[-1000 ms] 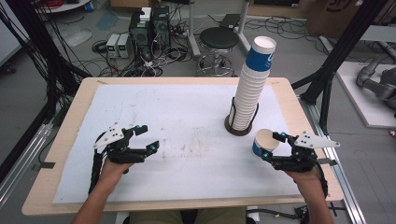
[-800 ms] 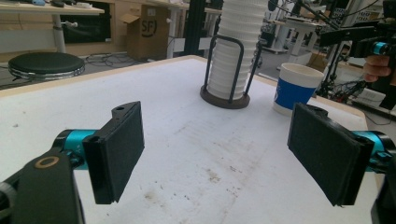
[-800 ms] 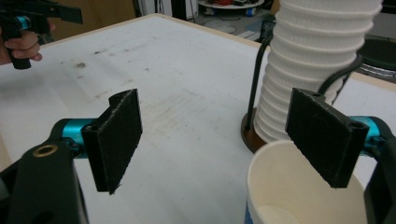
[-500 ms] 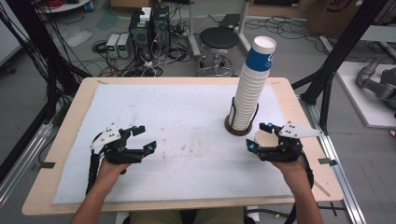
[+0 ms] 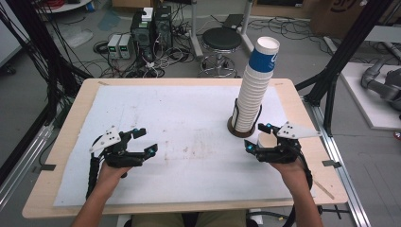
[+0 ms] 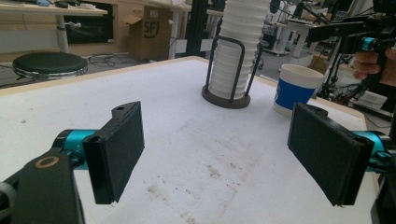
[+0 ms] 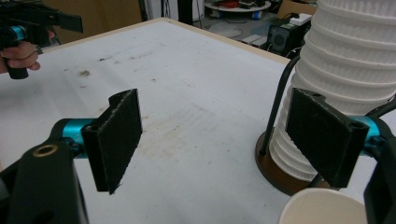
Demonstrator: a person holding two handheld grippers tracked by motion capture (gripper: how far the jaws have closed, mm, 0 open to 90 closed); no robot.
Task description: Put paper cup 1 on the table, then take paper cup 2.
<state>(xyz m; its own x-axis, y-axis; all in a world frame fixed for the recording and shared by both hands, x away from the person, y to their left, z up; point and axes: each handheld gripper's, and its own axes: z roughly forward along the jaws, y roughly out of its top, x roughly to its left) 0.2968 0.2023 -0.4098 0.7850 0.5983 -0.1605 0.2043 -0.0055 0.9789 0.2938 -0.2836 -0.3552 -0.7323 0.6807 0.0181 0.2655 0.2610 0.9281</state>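
Note:
A tall stack of white paper cups (image 5: 250, 94), its top cup banded blue, stands in a dark round holder with wire uprights on the table's right half. A single blue-and-white cup (image 5: 265, 140) stands upright just in front of the holder. My right gripper (image 5: 257, 137) hovers beside and partly over that cup, jaws open with nothing between them; the cup's rim (image 7: 322, 207) lies below the right jaw, and the stack (image 7: 345, 60) rises just behind it. My left gripper (image 5: 144, 140) rests open and empty on the left half, facing the stack (image 6: 236, 51) and the cup (image 6: 295, 88).
A white sheet (image 5: 179, 118) covers most of the wooden table (image 5: 61, 142). Beyond the far edge are a round stool (image 5: 221, 40), computer boxes and cables on the floor. Black frame posts (image 5: 331, 80) stand off the right corner.
My right gripper has slid left toward the single cup and the holder, now partly covering the cup. The cup and my left gripper have stayed put.

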